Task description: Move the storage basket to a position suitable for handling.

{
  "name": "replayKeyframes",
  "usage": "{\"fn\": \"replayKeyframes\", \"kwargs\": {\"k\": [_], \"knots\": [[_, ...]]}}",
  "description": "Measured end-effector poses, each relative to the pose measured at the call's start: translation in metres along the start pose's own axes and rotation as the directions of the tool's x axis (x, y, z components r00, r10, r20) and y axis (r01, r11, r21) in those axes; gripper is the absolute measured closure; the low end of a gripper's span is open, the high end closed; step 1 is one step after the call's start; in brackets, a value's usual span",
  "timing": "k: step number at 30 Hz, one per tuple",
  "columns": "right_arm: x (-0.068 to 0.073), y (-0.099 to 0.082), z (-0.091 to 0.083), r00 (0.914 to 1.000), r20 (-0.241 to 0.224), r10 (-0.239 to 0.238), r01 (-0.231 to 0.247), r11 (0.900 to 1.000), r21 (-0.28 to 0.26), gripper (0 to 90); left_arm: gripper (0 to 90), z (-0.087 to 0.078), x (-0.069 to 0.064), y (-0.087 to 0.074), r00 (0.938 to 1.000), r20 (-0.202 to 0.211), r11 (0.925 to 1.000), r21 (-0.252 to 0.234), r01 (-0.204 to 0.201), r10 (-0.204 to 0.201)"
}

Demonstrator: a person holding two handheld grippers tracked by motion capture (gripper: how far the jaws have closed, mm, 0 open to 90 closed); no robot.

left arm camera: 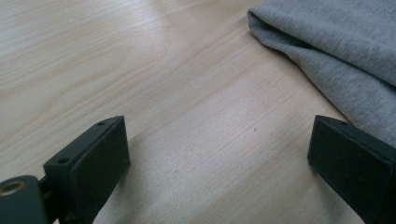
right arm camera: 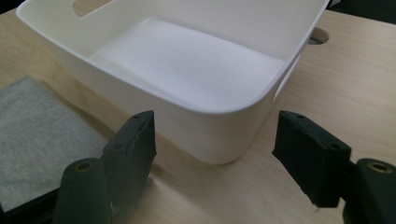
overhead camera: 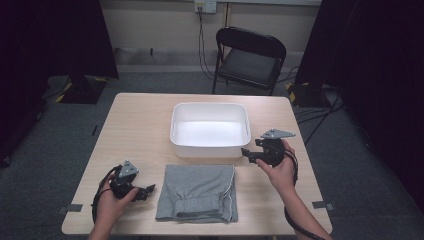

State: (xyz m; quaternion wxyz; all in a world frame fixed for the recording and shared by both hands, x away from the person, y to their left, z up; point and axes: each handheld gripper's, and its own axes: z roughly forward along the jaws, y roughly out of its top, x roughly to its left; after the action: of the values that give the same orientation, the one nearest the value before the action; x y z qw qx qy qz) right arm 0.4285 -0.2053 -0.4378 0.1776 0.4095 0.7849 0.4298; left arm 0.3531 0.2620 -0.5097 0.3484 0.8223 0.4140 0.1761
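Folded grey sweatpants (overhead camera: 197, 192) sit at 6 o'clock of the empty white tub (overhead camera: 210, 128), ready for loading. Left gripper (left arm camera: 219, 154) fingers wide beside the cloth; right gripper (right arm camera: 215, 154) fingers wide, empty, at the tub's corner.

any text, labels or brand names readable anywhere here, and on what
None can be read.
The white plastic tub has plain walls with no label or marking.
The folded grey garment shows no tag or print.
The wooden table is bare wood grain.
The black jaw pads of the left gripper and the right gripper carry no lettering.
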Motion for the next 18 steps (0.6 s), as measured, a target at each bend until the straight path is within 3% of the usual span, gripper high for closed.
{"fn": "replayKeyframes", "kwargs": {"k": [12,18], "knots": [[0.017,-0.024,0.008,0.9982,-0.051,-0.032,0.034,0.9989,0.031,29.3,4.2,0.0,0.0,0.0,1.0,0.0,1.0,0.003,0.002,-0.002],[0.024,-0.036,0.005,0.9958,-0.089,-0.025,0.028,0.9992,0.03,29.0,1.0,0.002,0.0,0.001,0.9999,-0.005,0.9999,0.008,0.014,-0.013]]}}
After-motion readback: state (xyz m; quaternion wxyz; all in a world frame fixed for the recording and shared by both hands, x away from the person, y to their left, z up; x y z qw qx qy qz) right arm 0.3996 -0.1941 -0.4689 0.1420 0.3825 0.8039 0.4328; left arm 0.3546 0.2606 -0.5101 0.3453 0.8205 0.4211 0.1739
